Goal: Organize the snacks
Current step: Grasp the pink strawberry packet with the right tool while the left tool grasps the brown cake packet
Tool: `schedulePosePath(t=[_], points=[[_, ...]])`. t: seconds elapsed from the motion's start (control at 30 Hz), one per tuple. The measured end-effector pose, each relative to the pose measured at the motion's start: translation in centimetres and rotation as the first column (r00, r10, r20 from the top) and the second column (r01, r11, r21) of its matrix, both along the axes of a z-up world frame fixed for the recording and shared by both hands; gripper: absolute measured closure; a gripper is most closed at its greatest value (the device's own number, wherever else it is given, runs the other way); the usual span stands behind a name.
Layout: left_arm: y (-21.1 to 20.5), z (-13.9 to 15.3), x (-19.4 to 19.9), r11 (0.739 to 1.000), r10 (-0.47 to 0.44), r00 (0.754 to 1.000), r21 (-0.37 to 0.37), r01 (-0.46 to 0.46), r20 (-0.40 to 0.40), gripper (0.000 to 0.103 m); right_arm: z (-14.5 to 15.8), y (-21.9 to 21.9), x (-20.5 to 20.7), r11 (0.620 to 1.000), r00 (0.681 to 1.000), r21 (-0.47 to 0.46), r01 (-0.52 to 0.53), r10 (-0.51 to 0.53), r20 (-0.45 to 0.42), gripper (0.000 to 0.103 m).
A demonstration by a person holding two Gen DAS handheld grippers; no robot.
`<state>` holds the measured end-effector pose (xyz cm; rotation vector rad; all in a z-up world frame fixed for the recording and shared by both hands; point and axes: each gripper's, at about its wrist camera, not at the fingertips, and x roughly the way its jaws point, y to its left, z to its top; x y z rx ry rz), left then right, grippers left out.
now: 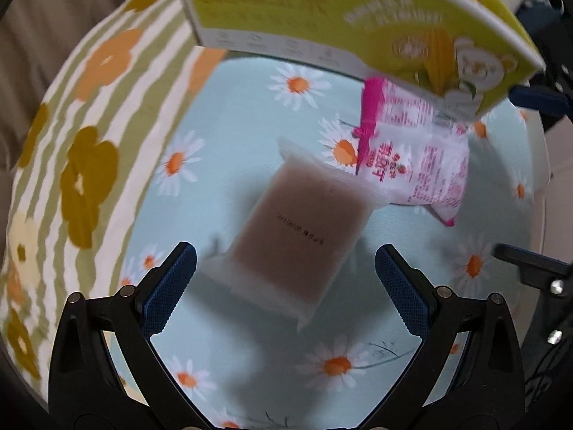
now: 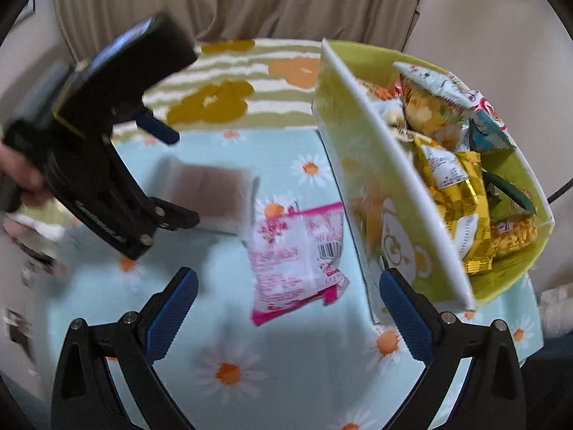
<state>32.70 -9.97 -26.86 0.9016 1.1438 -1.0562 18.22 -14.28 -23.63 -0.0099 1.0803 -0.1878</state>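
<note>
- In the left wrist view, the left claw [image 1: 285, 268] filled the bottom of the frame, its blue-padded fingers [image 1: 168, 286] spread wide and holding nothing.
- Between and just beyond those fingers, at the frame's centre, a translucent packet of brown snack [image 1: 297, 229] lay flat on the daisy-print cloth [image 1: 229, 132] that covered the surface.
- To the packet's upper right a pink-and-white snack packet [image 1: 419, 157] lay on the same cloth, its near corner close against the brown packet; whether the two touched could not be told.
- Above the pink packet, across the top of the frame, the printed side of a yellow-green box [image 1: 358, 18] loomed, blurred.
- In the right wrist view, the right claw [image 2: 288, 299] stood wide open and empty at the bottom of the frame, the pink-and-white packet [image 2: 297, 261] lying just ahead between its fingers.
- At right the yellow-green box [image 2: 361, 157] stood open-topped, filled with assorted wrapped snacks [image 2: 454, 179] in yellow, gold and blue.
- At centre left the brown packet [image 2: 211, 193] lay blurred, with the left claw's black body [image 2: 100, 136] over it in the upper left.
- Farther back ran a striped cloth with orange and mustard flowers [image 2: 222, 100], then a beige curtain [image 2: 232, 0] along the top.
</note>
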Motion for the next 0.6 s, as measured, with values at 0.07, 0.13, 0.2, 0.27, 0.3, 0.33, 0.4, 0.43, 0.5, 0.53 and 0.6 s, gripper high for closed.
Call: schedulePosePath(t=[0.07,0.13,0.2,0.27,0.3,0.33,0.4,0.43,0.5,0.53,0.6], points=[[-0.6,-1.3,0.2,0.999,-0.022,1.0,0.024,0.023,-0.006,0.004,-1.2,0.1,0.5,1.0,1.0,-0.014,0.0,0.0,-0.028,0.002],[-0.9,-2.2,0.3,0.999,-0.032,0.999,0.036,0.033,-0.019,0.005,-2.3,0.2,1.1,0.999,0.999,-0.035,0.009,-0.01,-0.048,0.002],[-1.2,-2.9,0.4,0.998,-0.047,0.998,0.045,0.049,-0.03,0.005,-3.0,0.2,1.5,0.999,0.998,-0.038,0.021,-0.023,-0.056,0.002],[-1.4,-3.2,0.3,0.997,-0.061,0.998,0.042,0.062,-0.032,0.006,-3.6,0.2,1.9,0.999,0.997,-0.033,0.042,-0.044,-0.065,0.002],[-1.6,-3.4,0.3,0.997,-0.068,0.997,0.042,0.07,-0.034,0.007,-4.1,0.0,2.1,0.998,0.996,-0.028,0.053,-0.055,-0.072,0.002],[-1.6,-3.5,0.3,0.996,-0.072,0.997,0.043,0.074,-0.035,0.012,-4.3,-0.1,2.2,0.998,0.995,-0.023,0.059,-0.061,-0.075,0.002],[-1.8,-3.5,0.2,0.995,-0.089,0.996,0.039,0.09,-0.024,0.016,-4.6,-0.3,2.4,0.998,0.994,-0.016,0.067,-0.069,-0.081,0.002],[-1.8,-3.5,0.1,0.995,-0.096,0.995,0.032,0.097,-0.024,0.02,-4.8,-0.4,2.4,0.997,0.994,-0.015,0.071,-0.072,-0.083,0.003],[-2.0,-3.4,0.0,0.993,-0.109,0.994,0.032,0.109,-0.024,0.021,-4.9,-0.4,2.6,0.997,0.994,-0.017,0.071,-0.072,-0.084,0.003],[-2.0,-3.5,0.0,0.994,-0.106,0.994,0.034,0.107,-0.026,0.022,-5.0,-0.4,2.7,0.997,0.994,-0.016,0.07,-0.072,-0.085,0.003],[-2.0,-3.4,0.1,0.994,-0.102,0.995,0.031,0.102,-0.025,0.024,-5.1,-0.5,2.9,0.997,0.994,-0.01,0.073,-0.073,-0.087,0.003]])
